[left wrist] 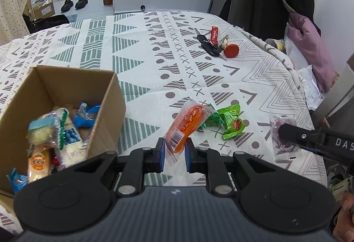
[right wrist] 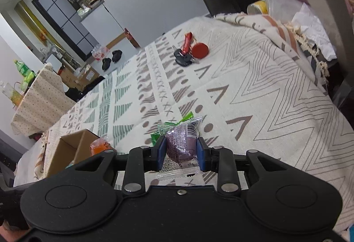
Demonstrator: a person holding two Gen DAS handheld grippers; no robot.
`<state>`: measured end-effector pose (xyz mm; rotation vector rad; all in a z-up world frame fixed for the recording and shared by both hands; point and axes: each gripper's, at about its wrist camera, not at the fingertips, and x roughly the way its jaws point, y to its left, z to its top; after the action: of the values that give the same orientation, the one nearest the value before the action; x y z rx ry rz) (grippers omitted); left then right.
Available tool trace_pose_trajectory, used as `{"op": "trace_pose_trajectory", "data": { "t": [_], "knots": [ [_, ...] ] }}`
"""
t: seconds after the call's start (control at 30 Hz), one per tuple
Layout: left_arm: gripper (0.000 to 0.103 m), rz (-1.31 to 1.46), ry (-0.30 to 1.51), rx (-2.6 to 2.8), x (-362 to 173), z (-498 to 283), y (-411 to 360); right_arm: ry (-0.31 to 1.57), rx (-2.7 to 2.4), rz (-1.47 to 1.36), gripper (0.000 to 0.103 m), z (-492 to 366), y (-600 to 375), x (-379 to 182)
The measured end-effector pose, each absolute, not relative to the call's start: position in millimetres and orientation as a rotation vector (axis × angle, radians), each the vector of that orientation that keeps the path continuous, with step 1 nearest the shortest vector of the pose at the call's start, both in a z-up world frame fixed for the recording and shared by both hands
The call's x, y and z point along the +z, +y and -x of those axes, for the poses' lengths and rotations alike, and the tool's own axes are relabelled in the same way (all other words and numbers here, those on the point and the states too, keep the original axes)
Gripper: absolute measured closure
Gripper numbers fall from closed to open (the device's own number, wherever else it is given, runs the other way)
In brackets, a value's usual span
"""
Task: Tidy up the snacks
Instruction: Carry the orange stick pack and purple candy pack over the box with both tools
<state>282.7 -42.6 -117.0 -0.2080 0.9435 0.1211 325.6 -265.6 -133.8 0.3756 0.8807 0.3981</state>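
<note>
Both hand-held grippers pinched light, crinkly, slippery packs mid-body: left hand-held gripper [left wrist: 174,151] the orange snack [left wrist: 184,126], right hand-held gripper [right wrist: 181,151] the purple snack [right wrist: 181,142].

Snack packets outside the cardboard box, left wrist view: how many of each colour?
Orange packet: 1, between the left gripper fingers
Green packets: 2
Purple packet: 1, at the right gripper
Total: 4

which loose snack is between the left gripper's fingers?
The orange snack packet, between the left gripper pads; the green packets lie loose behind it.
</note>
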Motion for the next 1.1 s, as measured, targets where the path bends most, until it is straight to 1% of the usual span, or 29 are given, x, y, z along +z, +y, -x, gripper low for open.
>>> {"op": "trace_pose_trajectory", "data": {
  "t": [0.2,0.57,1.1],
  "knots": [
    [0.086,0.213,0.932,0.115,-99,-266,-35,0.841,0.406,-0.344,0.074,-313,-259,-111],
    [0.086,0.238,0.901,0.14,-63,-241,2,0.802,0.444,-0.378,0.074,-287,-225,-83],
    [0.086,0.315,0.894,0.194,-45,-227,81,0.813,0.533,-0.366,0.074,-286,-146,-66]
  ]
}}
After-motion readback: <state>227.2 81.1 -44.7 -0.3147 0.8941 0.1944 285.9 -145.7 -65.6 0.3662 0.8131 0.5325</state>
